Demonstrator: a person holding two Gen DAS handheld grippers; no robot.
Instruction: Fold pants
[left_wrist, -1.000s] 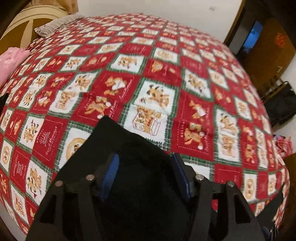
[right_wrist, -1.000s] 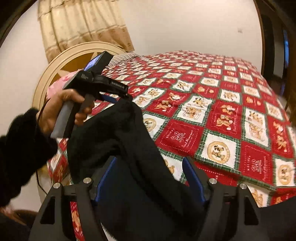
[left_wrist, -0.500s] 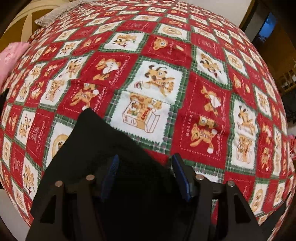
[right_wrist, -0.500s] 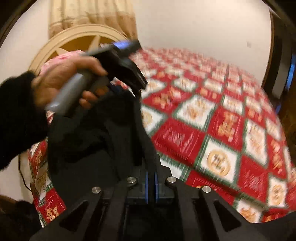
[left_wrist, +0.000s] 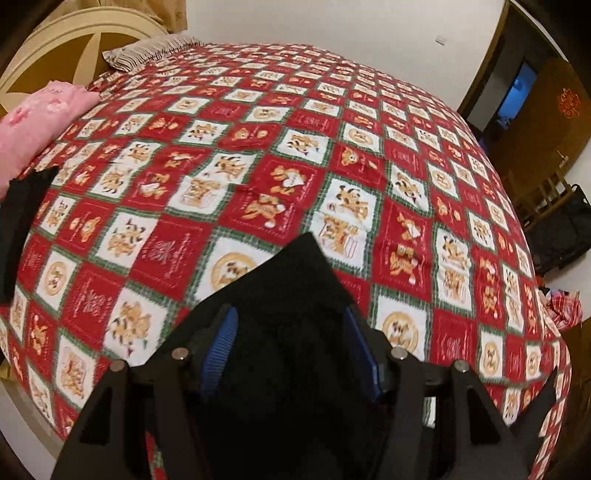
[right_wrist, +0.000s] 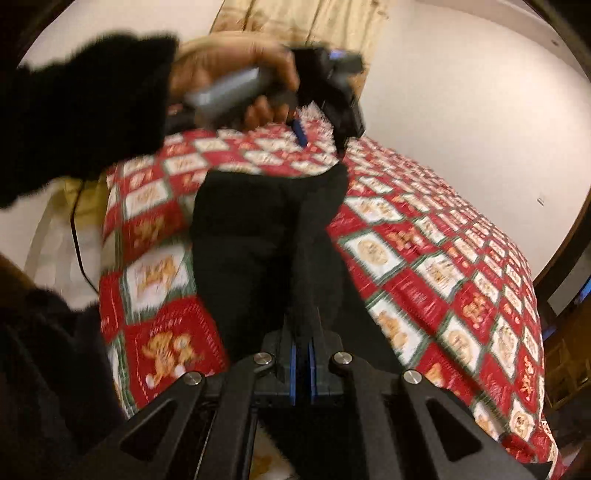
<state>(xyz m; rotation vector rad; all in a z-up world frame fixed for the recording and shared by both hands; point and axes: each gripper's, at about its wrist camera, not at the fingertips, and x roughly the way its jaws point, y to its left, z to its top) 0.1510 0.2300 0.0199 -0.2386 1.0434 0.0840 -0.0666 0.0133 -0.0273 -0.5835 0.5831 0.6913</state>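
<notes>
The black pants (right_wrist: 258, 240) hang over the near edge of the red, white and green patterned bedspread (right_wrist: 424, 266). My right gripper (right_wrist: 302, 326) is shut on a fold of the pants, blue pads almost touching. A hand (right_wrist: 229, 70) in a black sleeve holds my left gripper (right_wrist: 321, 138) above the pants' far corner. In the left wrist view my left gripper (left_wrist: 291, 325) stands open. Its blue pads (left_wrist: 221, 343) are wide apart, and black pants fabric (left_wrist: 291, 295) bunches between them, rising to a point over the bedspread (left_wrist: 295, 147).
A pink pillow (left_wrist: 40, 122) and a striped pillow (left_wrist: 147, 55) lie by the cream headboard (left_wrist: 55, 44). A dark cloth (left_wrist: 22, 221) shows at the left edge. A dark doorway (left_wrist: 517, 96) and a black bag (left_wrist: 561, 229) stand beyond the bed's right side.
My right gripper went from open to shut on the pants. The hand with my left gripper has risen, and the pants now stretch between the two grippers.
</notes>
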